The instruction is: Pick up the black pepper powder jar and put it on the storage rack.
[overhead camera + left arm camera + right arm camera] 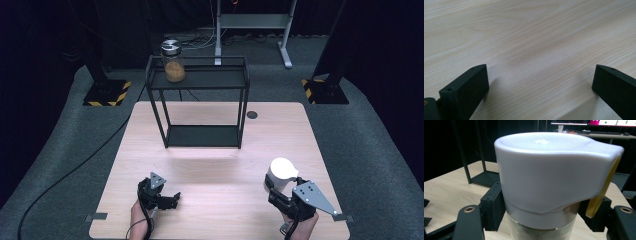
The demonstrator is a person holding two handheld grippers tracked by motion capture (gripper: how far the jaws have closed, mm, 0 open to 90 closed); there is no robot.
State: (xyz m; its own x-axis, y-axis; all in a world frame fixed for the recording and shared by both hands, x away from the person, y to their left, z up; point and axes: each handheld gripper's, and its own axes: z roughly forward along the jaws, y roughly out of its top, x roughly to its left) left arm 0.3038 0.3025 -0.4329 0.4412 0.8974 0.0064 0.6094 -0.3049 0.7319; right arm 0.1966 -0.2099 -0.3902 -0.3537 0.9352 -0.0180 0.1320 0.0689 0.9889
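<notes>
The right gripper [280,192], at the lower right of the high view, grasps a clear cylindrical container with a white plastic lid [549,177]; in the right gripper view its jaws press both sides just below the lid. The left gripper [170,199], at the lower left, is released, jaws spread wide over the light wooden table [536,45]. A black metal two-tier shelf [200,80] at upper centre carries a glass jar of brown contents [173,62].

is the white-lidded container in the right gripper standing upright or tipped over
Upright. The white-lidded container stands on the table, lid level on top, between the right gripper's fingers.
</notes>
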